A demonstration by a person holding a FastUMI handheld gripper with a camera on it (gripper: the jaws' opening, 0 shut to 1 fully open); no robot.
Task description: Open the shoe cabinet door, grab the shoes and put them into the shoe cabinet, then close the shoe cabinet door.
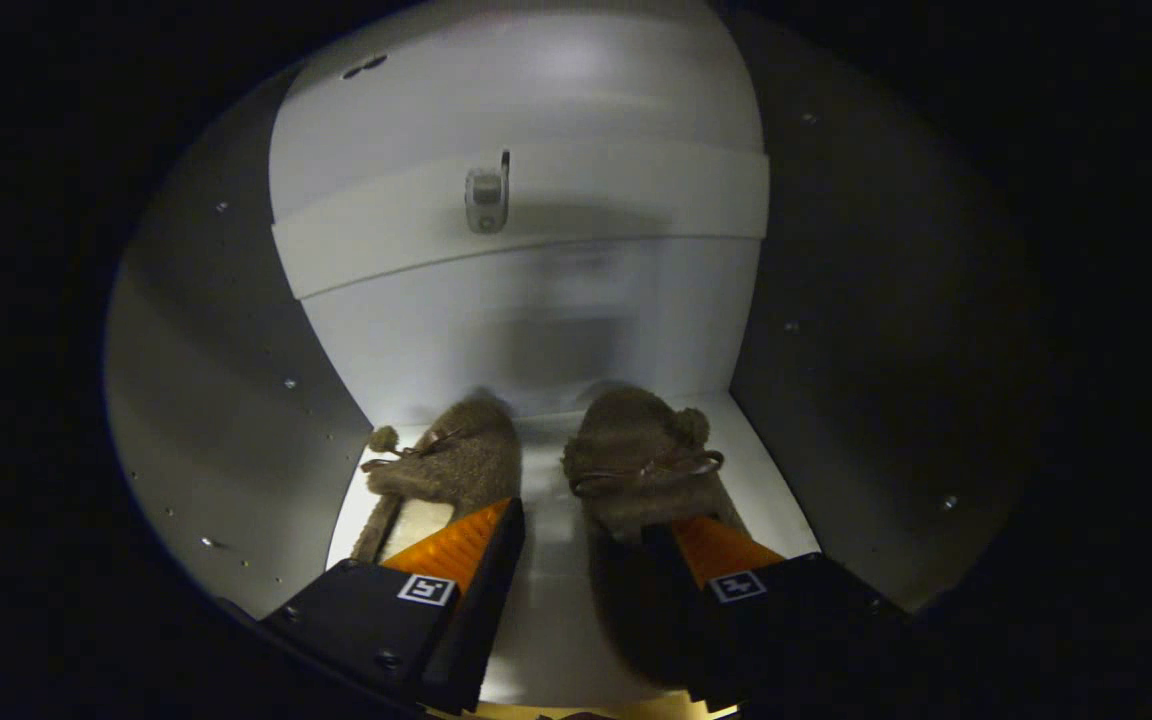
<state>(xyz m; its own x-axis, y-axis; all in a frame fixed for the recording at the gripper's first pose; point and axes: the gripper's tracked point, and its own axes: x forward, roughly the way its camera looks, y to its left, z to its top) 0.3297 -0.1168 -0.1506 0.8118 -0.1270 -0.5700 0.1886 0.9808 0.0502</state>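
Note:
Two brown fuzzy slippers stand side by side on the white floor of the shoe cabinet (548, 610), toes toward the back wall. The left slipper (451, 462) shows its pale lining and a small pompom. The right slipper (641, 470) has a bow and pompom on top. My gripper (586, 520) is inside the cabinet and open, with bare shelf between its fingers. One fingertip overlaps the left slipper's opening and the other overlaps the heel end of the right slipper. I cannot tell whether either fingertip touches a slipper. Neither slipper is squeezed.
The cabinet's back wall (536, 330) is close beyond the slippers, with a white crossbar carrying a small metal fitting (487, 198). The left side wall (216, 400) and the darker right side wall (866, 380), both dotted with shelf-pin holes, box in the space.

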